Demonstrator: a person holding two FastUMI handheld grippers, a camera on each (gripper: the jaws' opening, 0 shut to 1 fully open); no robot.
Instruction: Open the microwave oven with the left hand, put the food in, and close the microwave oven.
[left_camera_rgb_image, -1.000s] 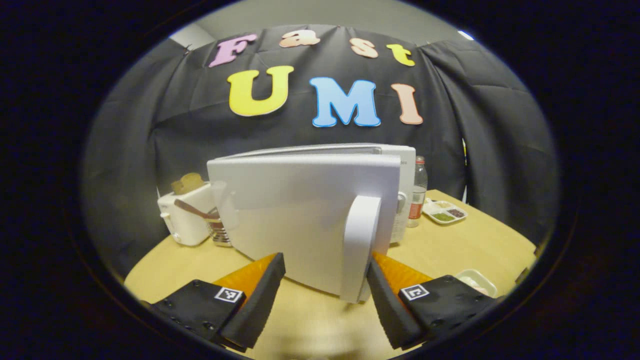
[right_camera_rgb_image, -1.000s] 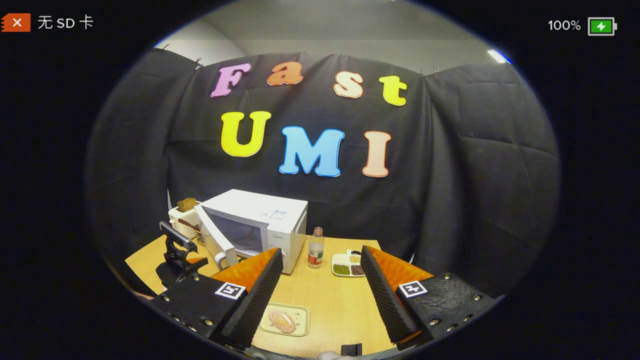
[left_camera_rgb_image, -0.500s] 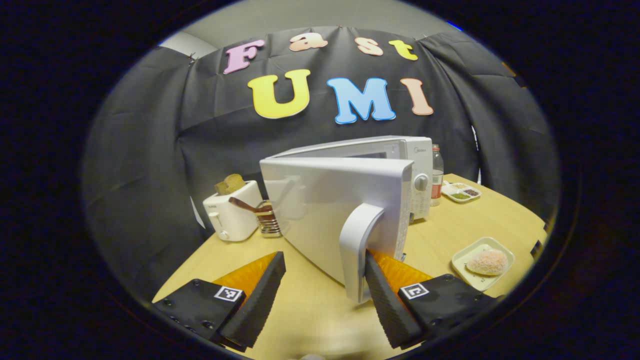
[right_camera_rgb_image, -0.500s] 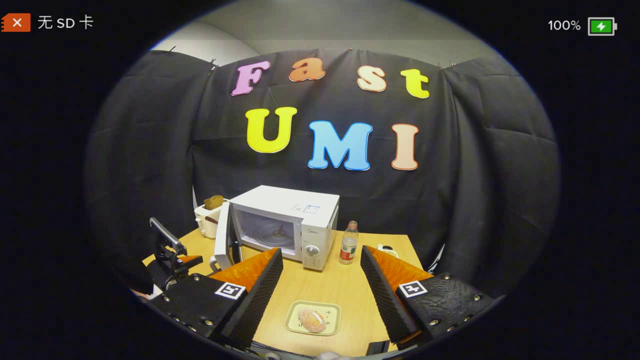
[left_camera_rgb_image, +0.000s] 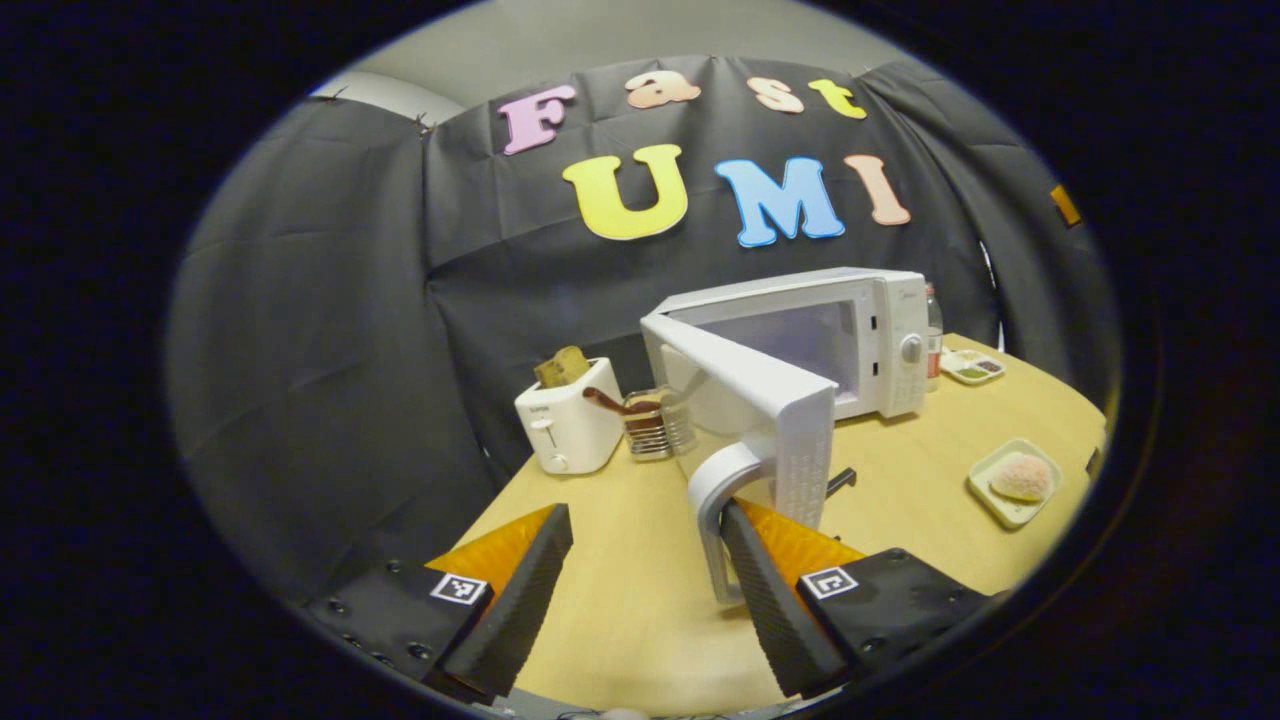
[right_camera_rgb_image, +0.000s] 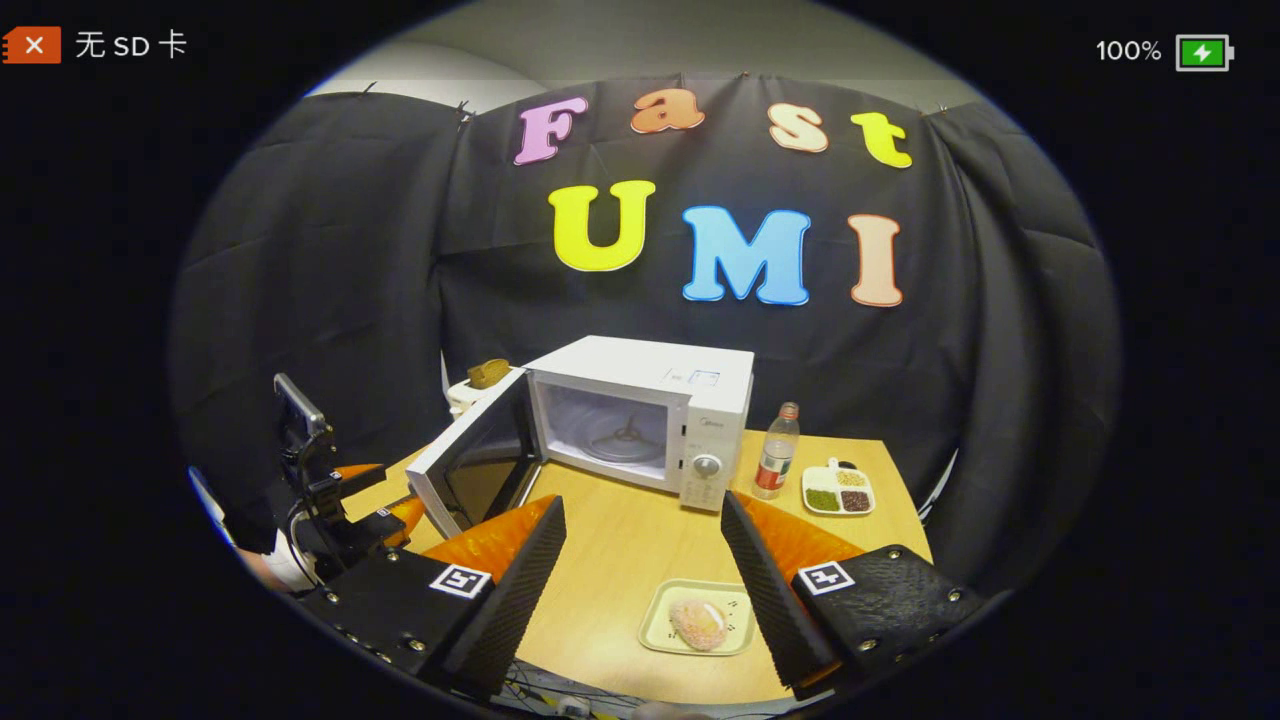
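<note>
Wooden table (right_camera_rgb_image: 620, 560), black cloth behind. Microwave (right_camera_rgb_image: 650, 400) door (left_camera_rgb_image: 760, 385) swung wide; left gripper (left_camera_rgb_image: 645, 590) jaws apart, one finger hooked behind handle (left_camera_rgb_image: 715, 500). Right gripper (right_camera_rgb_image: 640, 580) wide open, empty, above food (right_camera_rgb_image: 697, 622) on tray (right_camera_rgb_image: 660, 630). Food looks soft, light; grip rigid tray rim instead.

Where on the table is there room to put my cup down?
Bare wood lies between the microwave and the food tray. It is crowded by the bottle and snack dish, and where toaster meets rack.
</note>
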